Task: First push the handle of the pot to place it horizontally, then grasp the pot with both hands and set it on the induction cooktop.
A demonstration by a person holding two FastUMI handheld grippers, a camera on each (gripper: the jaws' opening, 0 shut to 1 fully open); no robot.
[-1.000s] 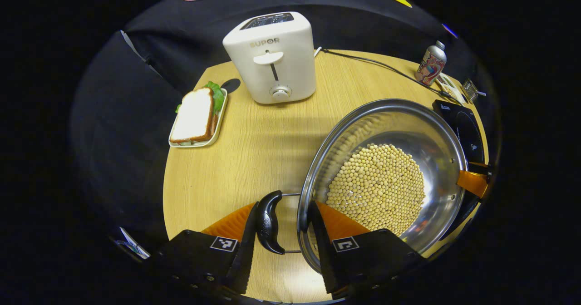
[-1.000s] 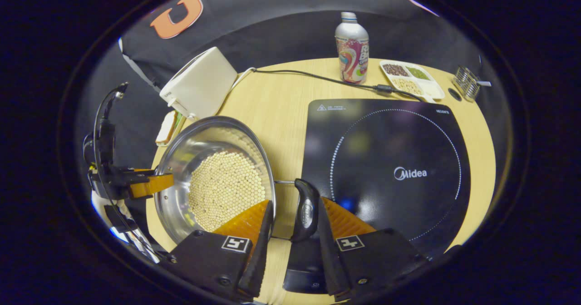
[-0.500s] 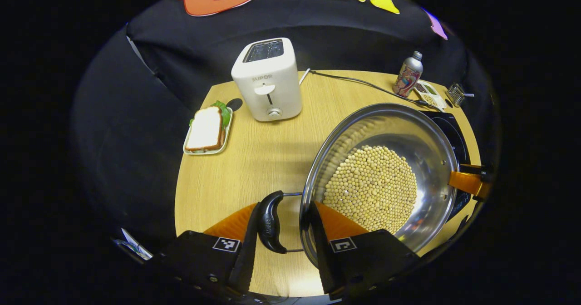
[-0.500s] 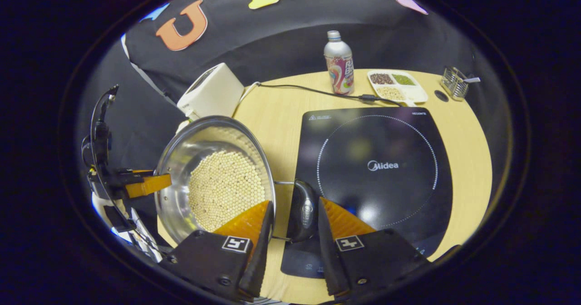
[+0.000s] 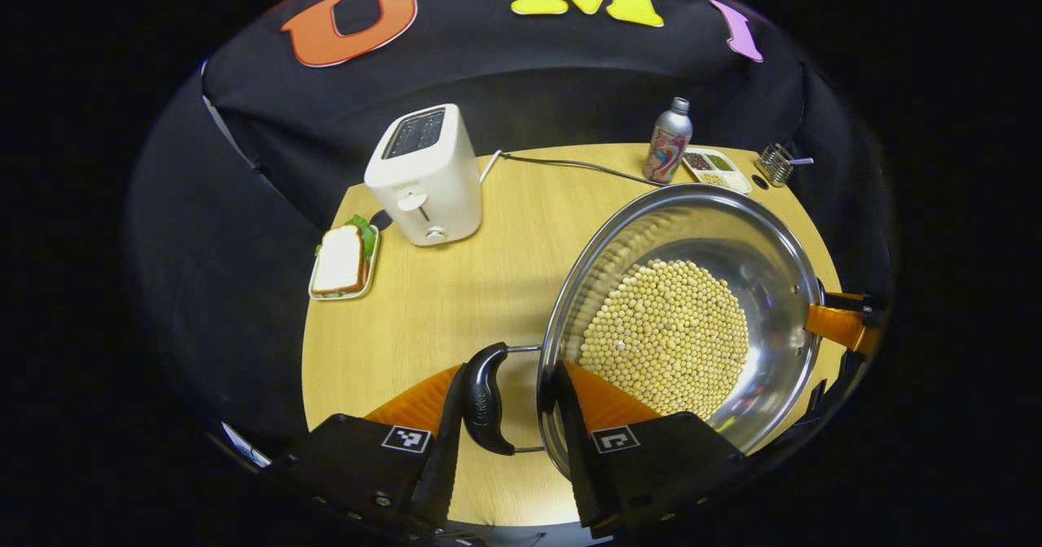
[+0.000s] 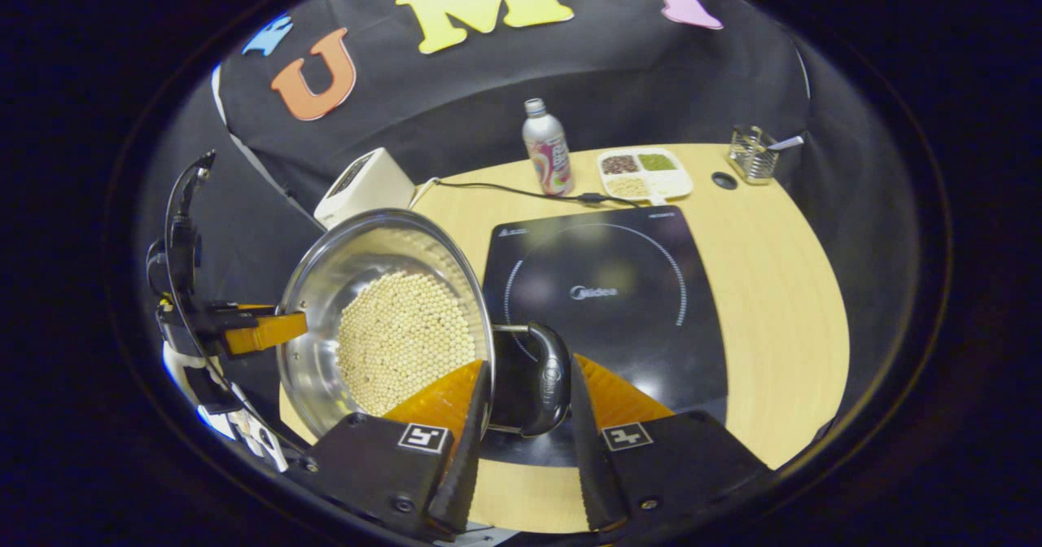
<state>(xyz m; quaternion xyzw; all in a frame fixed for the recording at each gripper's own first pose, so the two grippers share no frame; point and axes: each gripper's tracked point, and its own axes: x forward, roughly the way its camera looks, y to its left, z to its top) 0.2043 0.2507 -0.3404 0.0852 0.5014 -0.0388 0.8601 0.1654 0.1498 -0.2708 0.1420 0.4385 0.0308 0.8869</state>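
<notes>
Left hand-held gripper point(image 5: 506, 404) straddles the near side of the pot point(image 5: 680, 323): one finger outside the black loop handle point(image 5: 483, 398), the other against the pot's wall just inside the rim, so handle and rim are pinched between them. The right hand-held gripper point(image 6: 527, 396) pinches the opposite handle point(image 6: 548, 378) and rim in the same way.

Both handles stick out level from the rim, so the first step looks done, and the 2-handed grasp is in place. The pot, its bottom covered with pale round beans point(image 6: 404, 341), appears to be held up off the surface; in the right gripper view its handle side overlaps the near left corner of the induction cooktop point(image 6: 606, 303). What is left, by my reading, is to carry it over the ring marked on the glass, lower it level so nothing rolls out, and let go.

On the wooden surface point(image 5: 456, 286), a white toaster point(image 5: 425, 174) and a sandwich on a small tray point(image 5: 342, 258) sit by the left edge. Along the far edge are a bottle point(image 6: 547, 146), a divided dish point(image 6: 644, 174) and a wire holder point(image 6: 751, 153), with a cable point(image 6: 505, 190) running behind the cooktop. Black cloth closes the booth behind.
</notes>
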